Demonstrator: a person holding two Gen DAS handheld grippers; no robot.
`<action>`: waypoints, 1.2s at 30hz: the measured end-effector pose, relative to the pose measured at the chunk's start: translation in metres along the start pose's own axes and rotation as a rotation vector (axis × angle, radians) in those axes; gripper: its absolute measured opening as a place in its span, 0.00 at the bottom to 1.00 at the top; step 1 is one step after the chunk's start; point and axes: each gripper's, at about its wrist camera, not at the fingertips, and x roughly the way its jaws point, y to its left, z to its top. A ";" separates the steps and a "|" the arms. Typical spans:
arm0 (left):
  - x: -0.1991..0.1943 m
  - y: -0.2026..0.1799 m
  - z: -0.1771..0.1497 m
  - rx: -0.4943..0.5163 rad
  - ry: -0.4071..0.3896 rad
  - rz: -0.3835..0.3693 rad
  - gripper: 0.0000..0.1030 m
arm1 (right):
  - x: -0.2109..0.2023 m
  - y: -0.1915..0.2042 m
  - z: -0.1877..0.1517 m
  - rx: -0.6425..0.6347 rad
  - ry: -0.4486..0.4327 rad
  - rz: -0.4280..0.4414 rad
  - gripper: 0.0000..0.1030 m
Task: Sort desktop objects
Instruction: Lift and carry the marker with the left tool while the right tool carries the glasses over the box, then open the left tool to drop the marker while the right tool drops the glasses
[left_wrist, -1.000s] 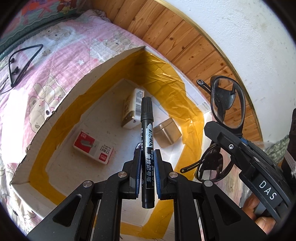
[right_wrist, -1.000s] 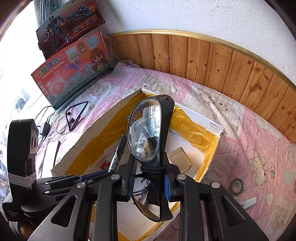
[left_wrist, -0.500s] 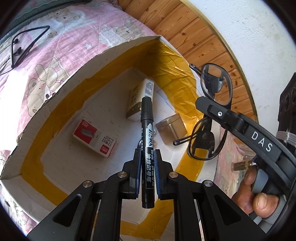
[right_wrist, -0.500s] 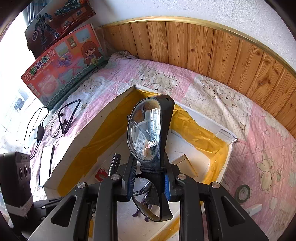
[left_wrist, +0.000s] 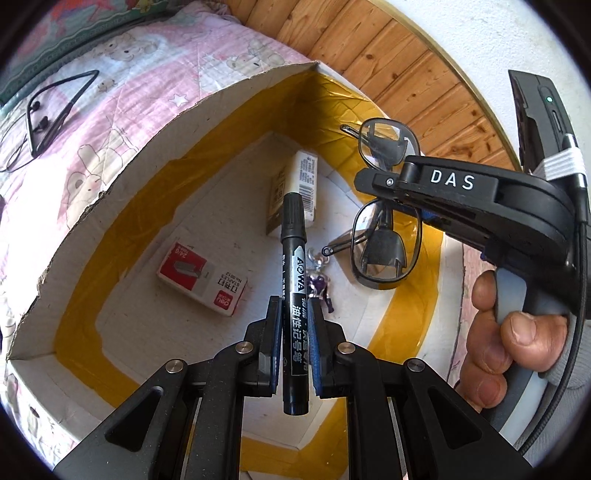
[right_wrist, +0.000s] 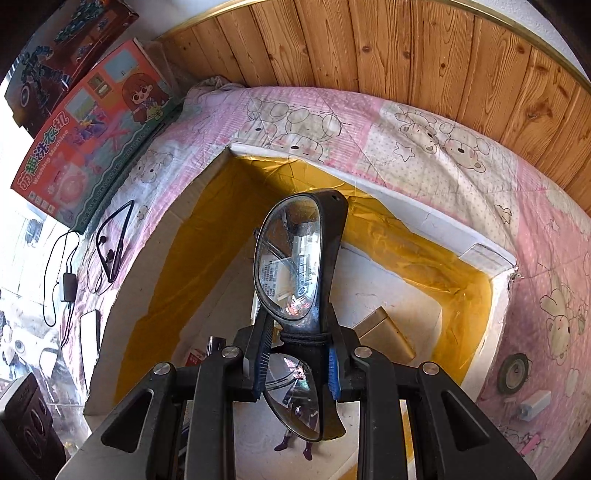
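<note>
Step in hand: depositing. The left tongs (left_wrist: 293, 325) grip a marker (left_wrist: 294, 280); the right tongs (right_wrist: 295, 354) grip glasses (right_wrist: 295, 258). Both items hang above the box (left_wrist: 122, 177), glasses at the marker's 2 o'clock. Next: lower, then release onto bare floor.

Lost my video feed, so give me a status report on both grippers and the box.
Left gripper shut on marker. Right gripper shut on glasses. Both over open box; staple box and toy figure lie below.
</note>
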 end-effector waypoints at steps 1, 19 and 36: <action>0.000 0.000 0.000 0.002 0.002 0.000 0.13 | 0.002 -0.001 0.002 0.005 0.008 0.001 0.26; 0.003 0.004 0.001 -0.013 0.038 0.004 0.13 | 0.029 -0.007 0.017 0.110 0.052 0.070 0.26; -0.015 0.014 -0.005 -0.046 0.032 0.003 0.23 | 0.007 -0.009 0.010 0.073 0.015 0.009 0.41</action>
